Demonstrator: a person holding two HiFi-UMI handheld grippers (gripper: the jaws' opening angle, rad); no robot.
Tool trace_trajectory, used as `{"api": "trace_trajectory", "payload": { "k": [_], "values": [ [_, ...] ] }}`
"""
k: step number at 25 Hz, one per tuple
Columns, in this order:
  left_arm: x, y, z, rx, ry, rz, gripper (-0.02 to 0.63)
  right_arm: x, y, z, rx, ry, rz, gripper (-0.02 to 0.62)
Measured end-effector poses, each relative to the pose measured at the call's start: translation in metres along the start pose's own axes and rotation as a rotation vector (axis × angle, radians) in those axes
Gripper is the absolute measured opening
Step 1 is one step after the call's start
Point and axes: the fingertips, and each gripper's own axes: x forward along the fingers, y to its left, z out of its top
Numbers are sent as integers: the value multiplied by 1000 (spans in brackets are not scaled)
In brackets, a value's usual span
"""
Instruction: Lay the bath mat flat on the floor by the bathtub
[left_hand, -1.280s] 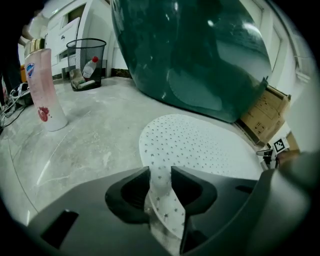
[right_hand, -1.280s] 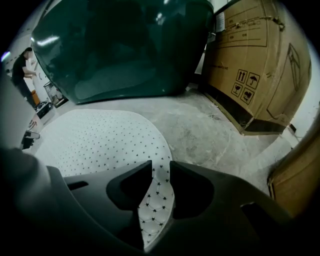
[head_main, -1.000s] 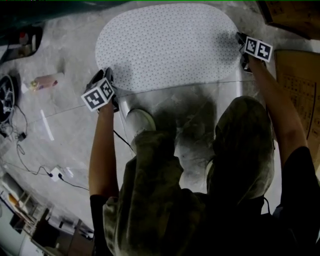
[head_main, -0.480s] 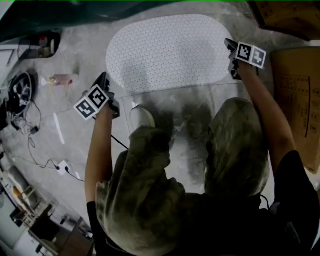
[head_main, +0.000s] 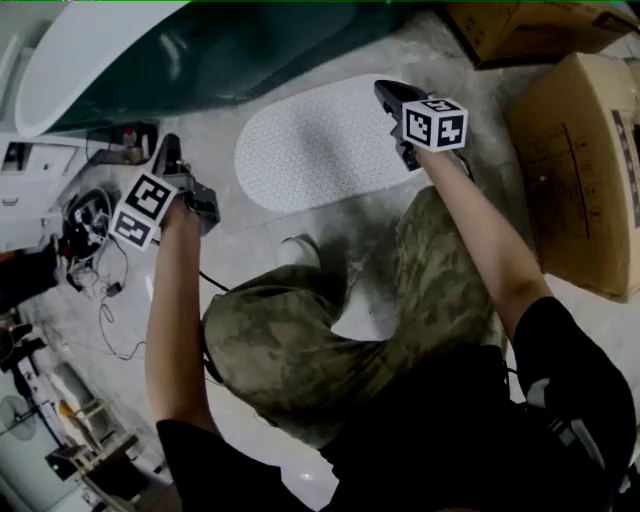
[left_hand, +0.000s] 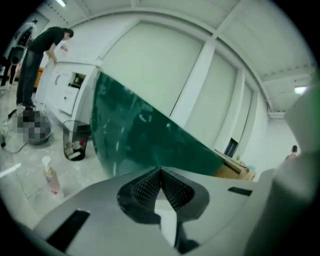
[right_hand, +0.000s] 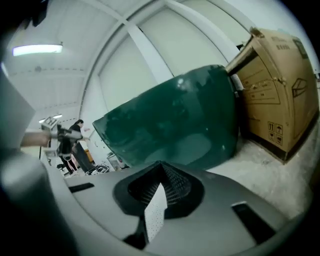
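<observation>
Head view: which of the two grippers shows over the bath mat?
The right gripper: it overlaps the right end of the bath mat. The left gripper sits clear of it, over the floor to its left.

In the head view, your right gripper (head_main: 388, 93) covers the far right end of the bath mat (head_main: 310, 150). There the bathtub (head_main: 250, 50) runs off the top edge, the cardboard box (head_main: 575, 170) is cut by the right edge, and the tangle of cables (head_main: 90, 225) at the left is too dark and small to sort out. In the left gripper view the bottle (left_hand: 50, 175) on the floor is a blur, and you can't tell whether the white sliver below the closed fingers (left_hand: 142, 187) is mat or floor.
</observation>
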Motion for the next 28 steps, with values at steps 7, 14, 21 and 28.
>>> {"api": "trace_trajectory", "payload": {
  "k": [7, 14, 21, 28],
  "values": [
    [6, -131, 38, 110, -48, -63, 20, -36, 20, -19, -179, -119, -23, 21],
    [41, -159, 3, -50, -14, -290, 20, -23, -16, -11, -109, -60, -89, 21],
    [92, -148, -27, -2, 123, -348, 20, -32, 35, -33, -173, 125, -112, 21],
    [79, -142, -118, -10, 383, -298, 20, -80, 68, -68, 13, 263, -159, 21]
  ]
}}
